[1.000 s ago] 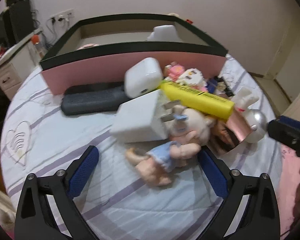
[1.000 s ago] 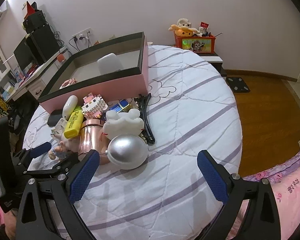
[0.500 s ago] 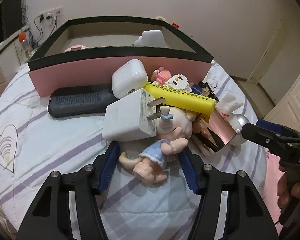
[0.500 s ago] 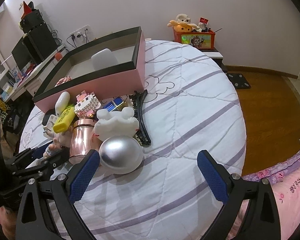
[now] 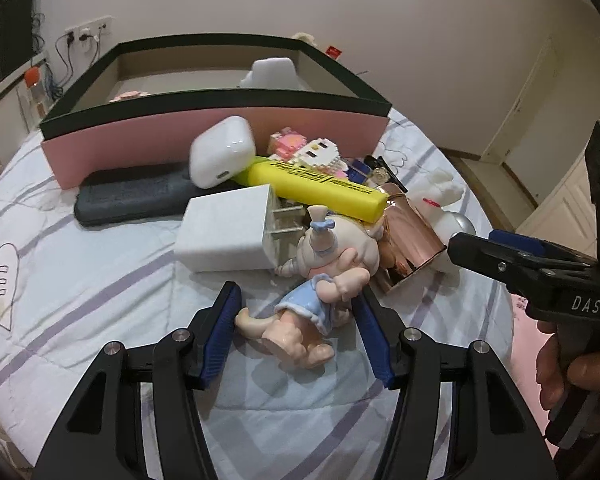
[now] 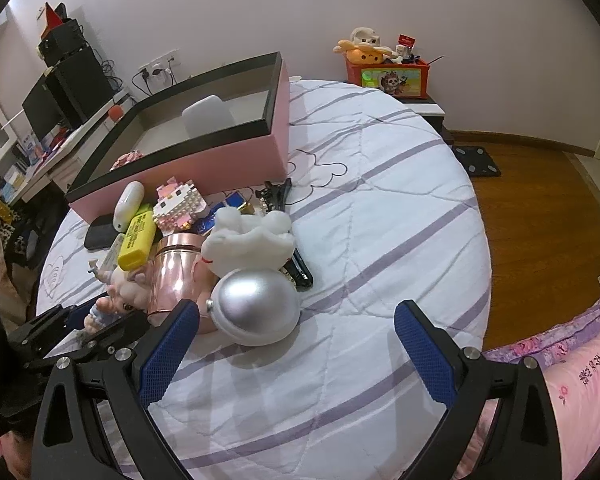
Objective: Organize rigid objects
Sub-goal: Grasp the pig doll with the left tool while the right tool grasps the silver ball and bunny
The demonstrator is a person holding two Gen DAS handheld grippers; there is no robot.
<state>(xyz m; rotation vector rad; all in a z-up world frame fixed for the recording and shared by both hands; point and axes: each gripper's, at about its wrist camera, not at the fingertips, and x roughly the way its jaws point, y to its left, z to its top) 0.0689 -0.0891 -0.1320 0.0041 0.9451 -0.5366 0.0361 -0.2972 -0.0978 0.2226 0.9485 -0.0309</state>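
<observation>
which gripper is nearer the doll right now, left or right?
Left. The left gripper straddles the doll, its jaws closing around its legs. The right gripper sits open off to the side, by the silver ball.

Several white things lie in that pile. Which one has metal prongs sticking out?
The square white plug, lying beside the doll. Two metal prongs stick out of its side toward the doll; the rounded white case behind it has none.

Soft, even indoor light fills both views, fairly bright on the pale wall. Faint shadows fall on the white purple-striped bedspread (image 6: 380,240) just below the shiny silver ball (image 6: 256,308), which carries a small highlight. Fisheye bending curves the pink black-rimmed box (image 5: 220,136); corners are black. Focus is sharp throughout.
</observation>
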